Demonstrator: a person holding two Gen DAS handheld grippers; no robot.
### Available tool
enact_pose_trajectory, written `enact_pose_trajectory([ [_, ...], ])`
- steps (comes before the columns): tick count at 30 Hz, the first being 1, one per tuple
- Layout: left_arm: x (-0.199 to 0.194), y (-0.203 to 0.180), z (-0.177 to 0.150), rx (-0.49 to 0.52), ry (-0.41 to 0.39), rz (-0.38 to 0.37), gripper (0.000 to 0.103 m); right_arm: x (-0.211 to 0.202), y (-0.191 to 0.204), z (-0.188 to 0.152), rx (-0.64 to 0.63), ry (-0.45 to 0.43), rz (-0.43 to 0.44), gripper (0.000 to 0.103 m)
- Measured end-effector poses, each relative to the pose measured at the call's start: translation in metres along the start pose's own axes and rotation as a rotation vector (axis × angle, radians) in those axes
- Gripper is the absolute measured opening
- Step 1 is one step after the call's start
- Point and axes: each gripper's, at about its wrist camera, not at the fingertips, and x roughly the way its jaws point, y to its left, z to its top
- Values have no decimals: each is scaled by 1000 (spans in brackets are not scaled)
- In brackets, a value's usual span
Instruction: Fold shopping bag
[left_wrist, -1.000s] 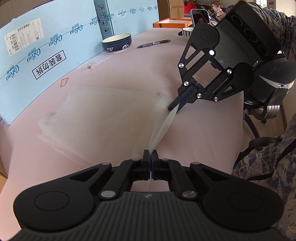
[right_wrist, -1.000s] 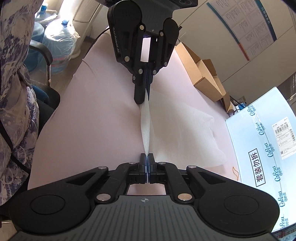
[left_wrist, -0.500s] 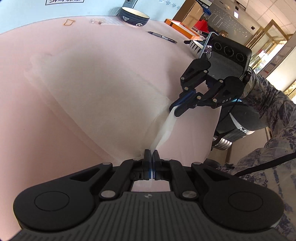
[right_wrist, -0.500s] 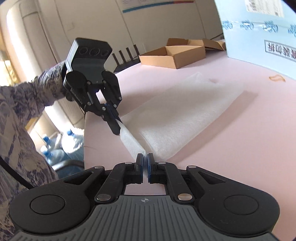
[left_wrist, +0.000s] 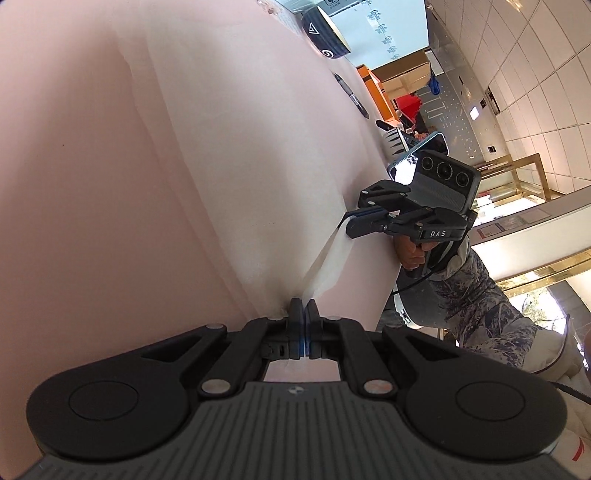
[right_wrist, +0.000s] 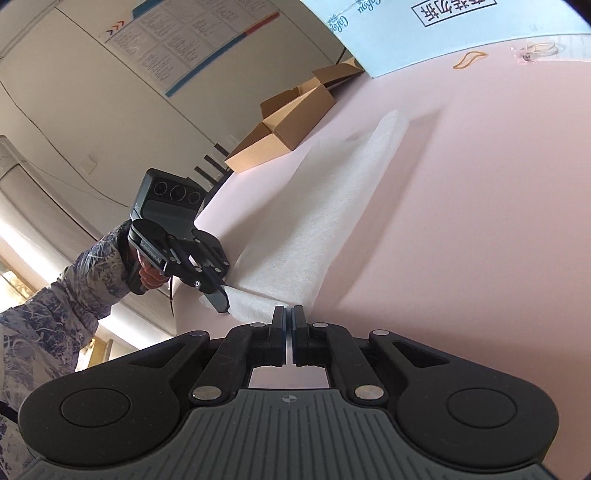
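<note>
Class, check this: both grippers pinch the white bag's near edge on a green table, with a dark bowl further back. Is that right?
Not quite. The table is pink, not green, as the right wrist view shows. The left gripper and right gripper do pinch the white bag, and the dark bowl sits further back.

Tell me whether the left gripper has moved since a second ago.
Yes. The left gripper, pinching the white fabric shopping bag, has drawn back toward the near edge of the pink table.

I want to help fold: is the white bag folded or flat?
Folded: the white bag lies doubled into a long narrow strip on the pink table.
</note>
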Motion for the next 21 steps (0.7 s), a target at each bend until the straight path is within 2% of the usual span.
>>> enact_pose_trajectory([
  [2, 0, -2, 2, -2, 3, 4, 3, -12, 9, -7, -38, -95, -20, 7],
  [7, 3, -2, 4, -11, 6, 1, 3, -52, 25, -28, -79, -257, -107, 7],
  [10, 4, -1, 3, -12, 5, 1, 3, -65, 32, -41, -89, -298, -127, 7],
  [13, 5, 2, 3, -15, 7, -2, 3, -57, 41, -49, -86, -267, -161, 7],
  [20, 9, 4, 5, -16, 17, 0, 3, 8, 56, -37, -40, -214, 79, 7],
  [21, 10, 3, 6, -14, 21, 2, 3, 17, 59, -35, -38, -209, 78, 7],
])
